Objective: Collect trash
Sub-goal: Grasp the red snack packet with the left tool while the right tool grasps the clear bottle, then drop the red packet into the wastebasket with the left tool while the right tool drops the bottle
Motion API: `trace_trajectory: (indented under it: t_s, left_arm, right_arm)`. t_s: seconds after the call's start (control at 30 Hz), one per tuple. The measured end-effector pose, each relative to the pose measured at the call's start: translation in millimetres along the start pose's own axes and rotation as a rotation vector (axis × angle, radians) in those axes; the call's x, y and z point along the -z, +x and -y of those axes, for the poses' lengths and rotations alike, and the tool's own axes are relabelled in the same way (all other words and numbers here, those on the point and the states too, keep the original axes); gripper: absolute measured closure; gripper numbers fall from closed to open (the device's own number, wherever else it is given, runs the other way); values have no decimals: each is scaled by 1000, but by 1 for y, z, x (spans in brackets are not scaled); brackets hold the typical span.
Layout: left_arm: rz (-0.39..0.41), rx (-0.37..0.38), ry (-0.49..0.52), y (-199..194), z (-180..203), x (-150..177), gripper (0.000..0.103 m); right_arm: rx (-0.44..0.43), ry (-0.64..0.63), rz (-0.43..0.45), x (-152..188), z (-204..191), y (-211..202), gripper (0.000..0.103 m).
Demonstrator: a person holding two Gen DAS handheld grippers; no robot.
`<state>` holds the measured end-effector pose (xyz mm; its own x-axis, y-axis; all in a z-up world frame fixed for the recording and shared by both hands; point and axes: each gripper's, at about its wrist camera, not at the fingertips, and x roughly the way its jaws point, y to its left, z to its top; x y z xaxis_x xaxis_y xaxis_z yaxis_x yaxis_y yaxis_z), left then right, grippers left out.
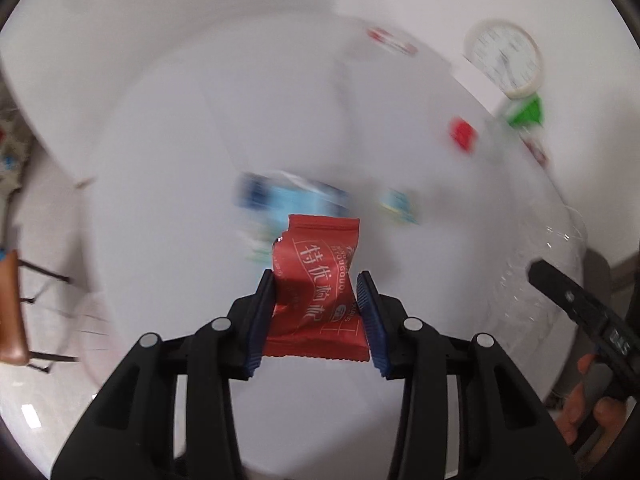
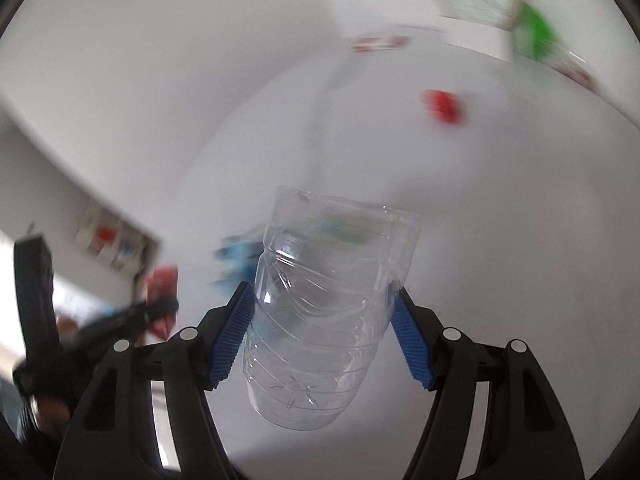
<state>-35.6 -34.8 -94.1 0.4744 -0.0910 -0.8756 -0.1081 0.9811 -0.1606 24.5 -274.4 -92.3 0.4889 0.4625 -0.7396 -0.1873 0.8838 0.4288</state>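
Note:
My left gripper (image 1: 317, 280) is shut on a red snack wrapper (image 1: 316, 292) with white Chinese print and holds it above the white round table (image 1: 180, 140). My right gripper (image 2: 322, 294) is shut on a clear, crushed plastic bottle (image 2: 320, 308), also above the table. The bottle shows faintly at the right of the left wrist view (image 1: 532, 264). The left gripper with its wrapper shows blurred at the left of the right wrist view (image 2: 160, 296).
On the table lie a blue packet (image 1: 288, 196), a small yellow-blue wrapper (image 1: 400, 204), a small red piece (image 1: 462, 134), a red-white wrapper (image 1: 394, 42), a green item (image 1: 526, 110) and a white clock (image 1: 504, 56). A brown chair (image 1: 10, 308) stands at the left.

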Motion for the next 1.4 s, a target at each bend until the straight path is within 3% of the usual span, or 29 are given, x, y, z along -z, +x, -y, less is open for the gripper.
trace_trajectory:
  t_s: [0.17, 0.33, 0.47, 0.6, 0.8, 0.93, 1.0, 1.13, 1.23, 1.4]
  left_arm:
    - [17, -168, -72, -41, -113, 10, 62]
    - [-70, -226, -147, -38, -220, 34, 61]
    - [-155, -213, -194, -10, -284, 61, 61]
    - [-242, -134, -307, 30, -338, 85, 56]
    - [-290, -97, -331, 56, -374, 102, 34]
    - [-237, -118, -366, 34, -384, 101, 21]
    - [-185, -171, -387, 14, -390, 93, 11]
    - [-90, -268, -428, -22, -406, 80, 8]
    - [-48, -306, -462, -42, -417, 71, 8]
    - [6, -339, -463, -65, -411, 57, 8]
  right_arm:
    - [-179, -162, -75, -3, -106, 38, 34]
    - [-321, -285, -162, 4, -215, 81, 34]
    - [-350, -358, -226, 13, -284, 114, 34]
    - [-345, -415, -288, 24, -335, 146, 34]
    - [-309, -457, -371, 47, -369, 179, 34]
    - [-285, -479, -404, 60, -379, 191, 34]
    - [-275, -495, -415, 65, -383, 197, 33]
    - [-264, -540, -450, 81, -398, 208, 32]
    - [-268, -582, -488, 90, -409, 218, 11]
    - [-221, -591, -485, 90, -406, 217, 8]
